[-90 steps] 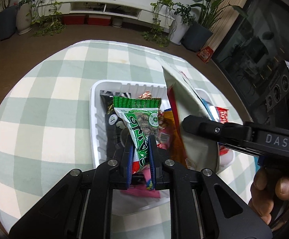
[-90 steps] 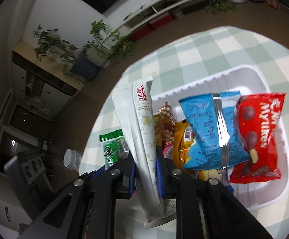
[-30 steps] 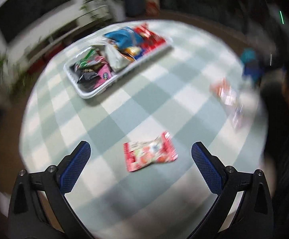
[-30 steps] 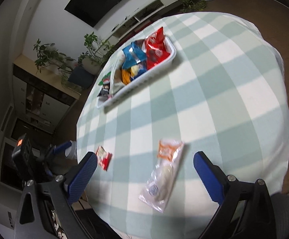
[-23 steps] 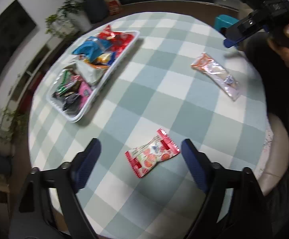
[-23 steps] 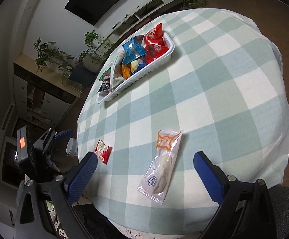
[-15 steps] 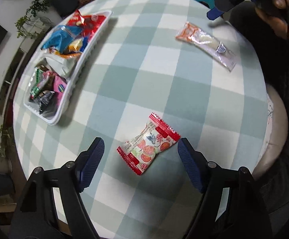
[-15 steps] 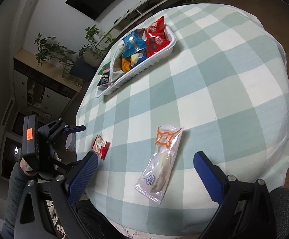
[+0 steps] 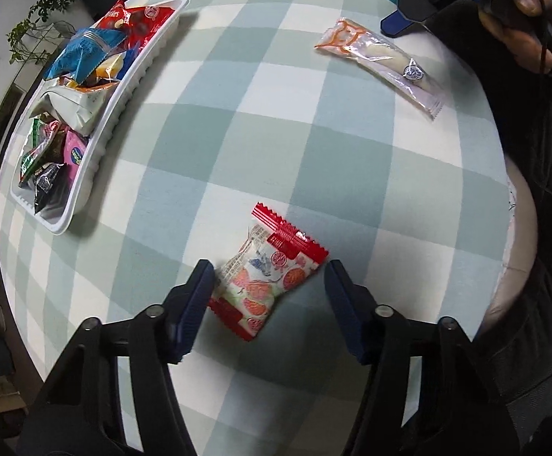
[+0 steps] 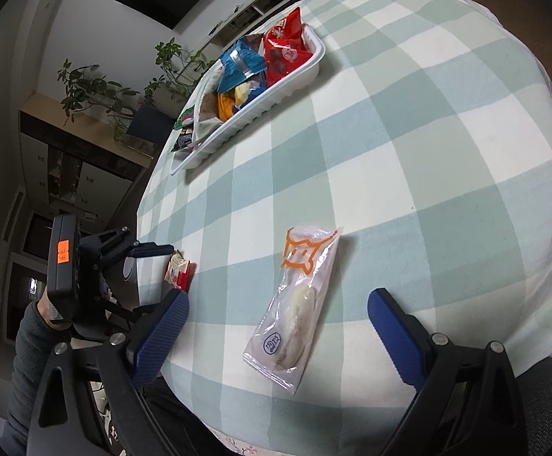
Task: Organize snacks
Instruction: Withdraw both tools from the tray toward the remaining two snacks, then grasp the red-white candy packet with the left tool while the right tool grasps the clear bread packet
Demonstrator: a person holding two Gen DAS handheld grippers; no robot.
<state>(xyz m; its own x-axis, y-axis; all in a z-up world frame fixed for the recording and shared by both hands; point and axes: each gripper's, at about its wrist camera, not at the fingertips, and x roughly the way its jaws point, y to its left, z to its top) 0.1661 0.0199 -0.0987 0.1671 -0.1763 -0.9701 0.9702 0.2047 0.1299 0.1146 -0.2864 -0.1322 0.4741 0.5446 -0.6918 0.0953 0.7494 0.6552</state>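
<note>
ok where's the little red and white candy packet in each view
Left wrist: the candy packet lies low in the middle, between the closing jaws of the left gripper, pads not yet on it.
Right wrist: the same packet is small at the left table edge, by the left gripper.
Shared landmark: the white tray of snacks, far across the checked cloth.

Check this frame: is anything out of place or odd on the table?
Two snacks lie loose on the checked cloth, outside the white tray: a red-and-white packet between the closing left gripper jaws, and a long clear packet before the open right gripper.
</note>
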